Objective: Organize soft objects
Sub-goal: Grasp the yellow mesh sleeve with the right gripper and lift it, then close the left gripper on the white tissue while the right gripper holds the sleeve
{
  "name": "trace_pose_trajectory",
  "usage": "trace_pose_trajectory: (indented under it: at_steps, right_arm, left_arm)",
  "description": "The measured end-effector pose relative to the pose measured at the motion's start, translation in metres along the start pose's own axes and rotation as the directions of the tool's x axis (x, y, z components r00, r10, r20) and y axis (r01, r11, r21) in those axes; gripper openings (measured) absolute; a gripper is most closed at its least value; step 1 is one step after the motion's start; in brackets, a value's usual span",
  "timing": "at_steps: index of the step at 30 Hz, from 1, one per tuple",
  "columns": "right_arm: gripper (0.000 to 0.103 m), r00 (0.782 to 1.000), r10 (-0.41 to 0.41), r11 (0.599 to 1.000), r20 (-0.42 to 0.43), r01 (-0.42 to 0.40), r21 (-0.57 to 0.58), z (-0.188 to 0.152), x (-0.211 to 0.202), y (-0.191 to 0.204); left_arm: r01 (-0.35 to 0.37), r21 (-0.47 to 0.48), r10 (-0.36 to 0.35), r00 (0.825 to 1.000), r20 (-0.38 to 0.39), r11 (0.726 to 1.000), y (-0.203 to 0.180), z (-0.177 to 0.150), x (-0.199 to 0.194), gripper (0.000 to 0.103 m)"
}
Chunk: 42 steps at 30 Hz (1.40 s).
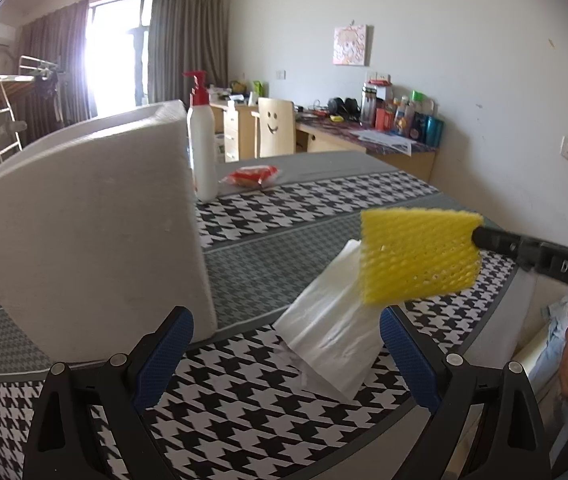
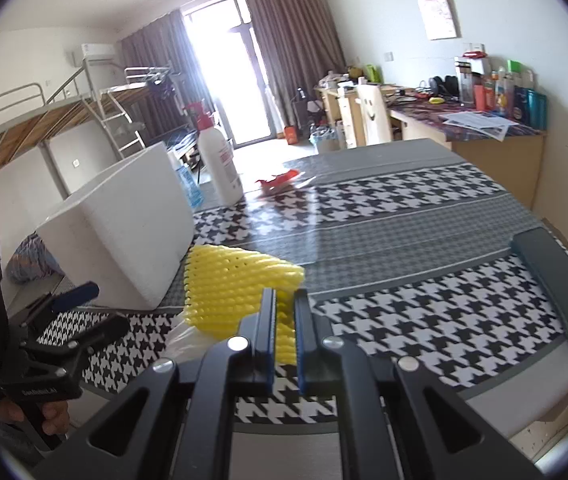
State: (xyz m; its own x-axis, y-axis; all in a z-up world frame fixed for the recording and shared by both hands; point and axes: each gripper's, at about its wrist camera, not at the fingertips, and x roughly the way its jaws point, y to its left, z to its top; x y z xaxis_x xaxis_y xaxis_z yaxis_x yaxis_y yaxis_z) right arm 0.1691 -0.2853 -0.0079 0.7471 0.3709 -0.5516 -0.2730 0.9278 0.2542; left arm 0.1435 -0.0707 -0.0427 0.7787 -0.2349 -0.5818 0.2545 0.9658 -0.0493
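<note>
One yellow foam net (image 1: 420,254) is gripped by the right gripper (image 2: 284,304).
Transfer toward the white foam box (image 1: 83,232) is judged next; the left gripper (image 1: 284,344) is held open.

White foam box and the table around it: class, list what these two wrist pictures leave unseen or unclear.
- Inside of the white foam box: both views, hidden by its own walls.
- Clear plastic bag: left wrist view, upper part covered by the yellow foam net; right wrist view shows only a sliver.
- Red packet: both views, too small to identify.

"DAS" embossed on the right gripper (image 1: 480,236), other labels too blurred to read
</note>
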Motion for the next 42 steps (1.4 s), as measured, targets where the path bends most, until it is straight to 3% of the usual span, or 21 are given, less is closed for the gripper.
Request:
trace_pose_trajectory:
  at_steps: [8, 25, 33, 38, 42]
  right_arm:
    - [0.011, 0.999, -0.033, 0.999, 0.026, 0.032, 0.033, 0.002, -0.007, -0.016]
    - [0.011, 0.999, -0.038, 0.997, 0.038, 0.035, 0.067, -0.002, -0.011, -0.032]
    - [0.011, 0.998, -0.038, 0.997, 0.043, 0.035, 0.072, -0.003, -0.014, -0.034]
    - [0.011, 0.998, -0.037, 0.997, 0.05, 0.033, 0.068, -0.001, -0.017, -0.031]
    - [0.011, 0.998, -0.034, 0.997, 0.056, 0.03, 0.066, 0.001, -0.019, -0.029]
  left_arm:
    - [0.042, 0.046, -0.038, 0.996, -0.083, 0.998, -0.013, -0.002, 0.02, 0.077]
    - [0.076, 0.07, -0.063, 0.981, -0.181, 0.995, -0.029, -0.006, 0.051, 0.038]
    - [0.094, 0.079, -0.075, 0.974, -0.216, 0.992, -0.031, -0.008, 0.055, 0.007]
    - [0.107, 0.068, -0.091, 0.974, -0.208, 0.992, -0.03, -0.007, 0.051, 0.0]
    - [0.107, 0.069, -0.093, 0.978, -0.185, 0.992, -0.028, -0.004, 0.043, 0.0]
